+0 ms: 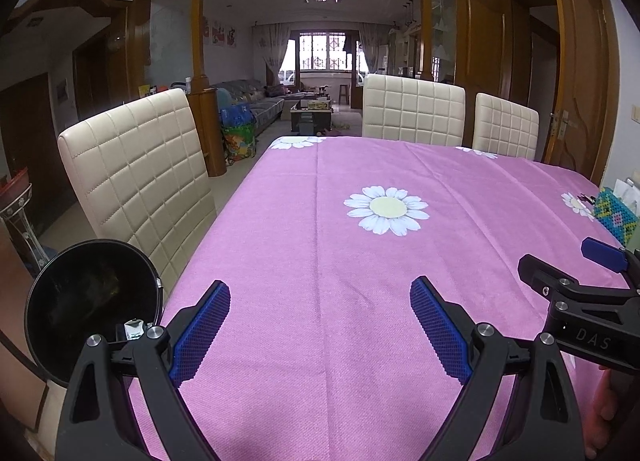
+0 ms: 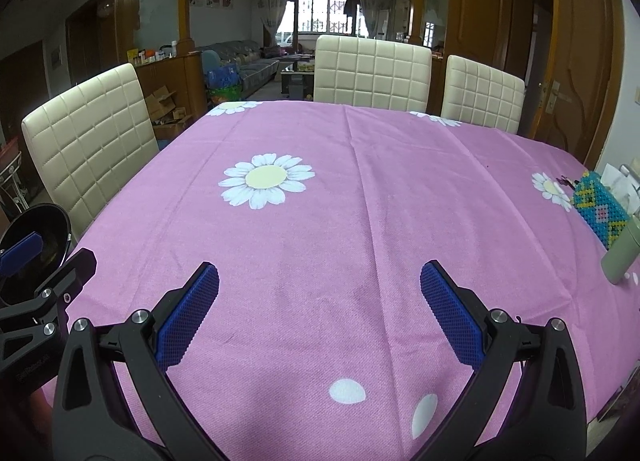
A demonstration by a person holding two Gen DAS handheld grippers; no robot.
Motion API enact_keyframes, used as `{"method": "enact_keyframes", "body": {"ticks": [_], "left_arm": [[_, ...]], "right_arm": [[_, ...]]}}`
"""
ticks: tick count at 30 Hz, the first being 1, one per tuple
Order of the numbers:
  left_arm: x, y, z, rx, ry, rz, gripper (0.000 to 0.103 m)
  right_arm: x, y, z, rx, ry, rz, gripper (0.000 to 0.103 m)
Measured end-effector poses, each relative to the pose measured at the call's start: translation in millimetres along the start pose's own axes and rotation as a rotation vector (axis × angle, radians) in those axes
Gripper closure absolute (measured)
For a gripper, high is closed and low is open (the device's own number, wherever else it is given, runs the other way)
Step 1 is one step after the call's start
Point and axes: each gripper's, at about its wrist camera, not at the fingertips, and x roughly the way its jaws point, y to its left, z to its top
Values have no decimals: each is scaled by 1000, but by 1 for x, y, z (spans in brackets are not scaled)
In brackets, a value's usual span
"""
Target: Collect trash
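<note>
My left gripper point(image 1: 320, 325) is open over the pink daisy tablecloth point(image 1: 360, 261), nothing between its blue pads. A round black trash bin point(image 1: 88, 301) stands off the table's left edge, beside the left finger; a small white scrap point(image 1: 134, 329) shows at its rim. My right gripper point(image 2: 320, 309) is also open and empty above the cloth point(image 2: 340, 221). The right gripper's arm point(image 1: 580, 293) reaches in from the right of the left wrist view. In the right wrist view the left gripper's finger point(image 2: 24, 249) shows at far left, in front of the bin point(image 2: 36, 237).
Cream quilted chairs point(image 1: 136, 181) point(image 1: 412, 109) point(image 1: 506, 125) surround the table. A beaded teal tissue box point(image 2: 600, 209) and a pale green cylinder point(image 2: 620, 253) sit at the right edge. A living room with a sofa point(image 1: 252, 101) lies beyond.
</note>
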Motion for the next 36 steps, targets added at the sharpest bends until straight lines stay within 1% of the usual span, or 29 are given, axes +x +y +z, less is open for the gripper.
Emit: {"method": "enact_keyframes", "body": {"ticks": [16,21,26,31,36], "left_arm": [[0,1,0,6,1,4,14],[1,1,0,2,8,-20,14],[0,4,-1,-27,0,-56,14],[-3,-2,-1,-4,-11,-40,14],[0,1,-2,-20,-1,-25,14]], "right_arm": [[-2,2,2,-5,0,1,4],[-1,2,2,-4,1,1,4],[-1,3,2,-5,3,2,4],[-1,3,1,-4,4,4,4],[-1,3,1,-2,4,4,4]]}}
